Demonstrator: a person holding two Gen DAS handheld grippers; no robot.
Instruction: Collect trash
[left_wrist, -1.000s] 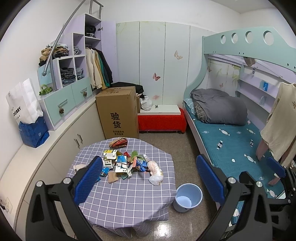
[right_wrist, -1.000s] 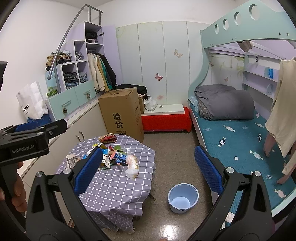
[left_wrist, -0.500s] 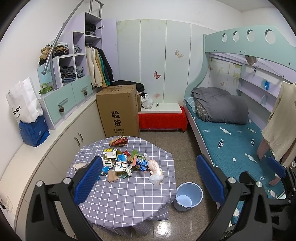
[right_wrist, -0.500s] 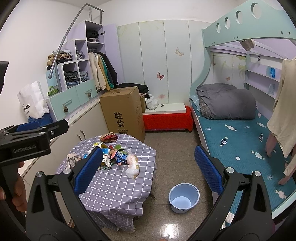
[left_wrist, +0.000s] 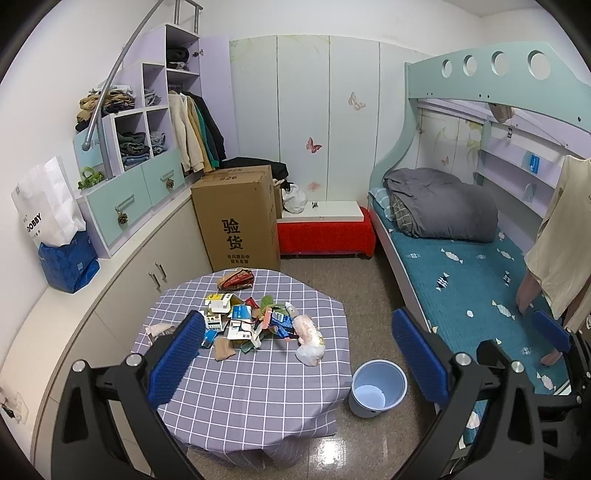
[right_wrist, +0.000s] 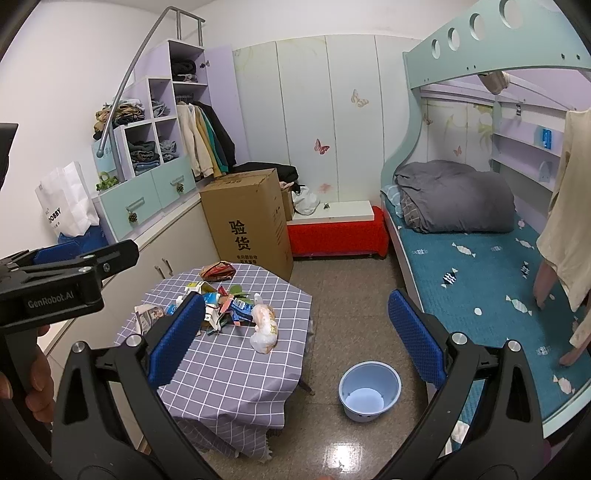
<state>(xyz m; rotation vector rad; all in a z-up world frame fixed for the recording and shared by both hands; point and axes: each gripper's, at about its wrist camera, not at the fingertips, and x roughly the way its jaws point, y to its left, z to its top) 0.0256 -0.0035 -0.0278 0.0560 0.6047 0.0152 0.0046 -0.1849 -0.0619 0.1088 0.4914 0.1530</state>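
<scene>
A pile of trash (left_wrist: 245, 325), mostly wrappers and small cartons, lies on a low table with a purple checked cloth (left_wrist: 255, 384). A crumpled plastic bag (left_wrist: 309, 338) lies at the pile's right edge. A light blue bucket (left_wrist: 377, 387) stands on the floor right of the table. My left gripper (left_wrist: 295, 354) is open and empty, well above and short of the table. My right gripper (right_wrist: 297, 332) is open and empty, further right. The pile (right_wrist: 225, 304), the bag (right_wrist: 264, 326) and the bucket (right_wrist: 369, 389) also show in the right wrist view.
A tall cardboard box (left_wrist: 238, 219) and a red bench (left_wrist: 325, 230) stand behind the table. A bunk bed (left_wrist: 461, 266) runs along the right. White cabinets (left_wrist: 110, 280) with shelves line the left wall. The left hand-held gripper body (right_wrist: 62, 284) shows at the left of the right wrist view.
Both grippers have drifted very slightly; the views shift a little. Nothing on the table has moved.
</scene>
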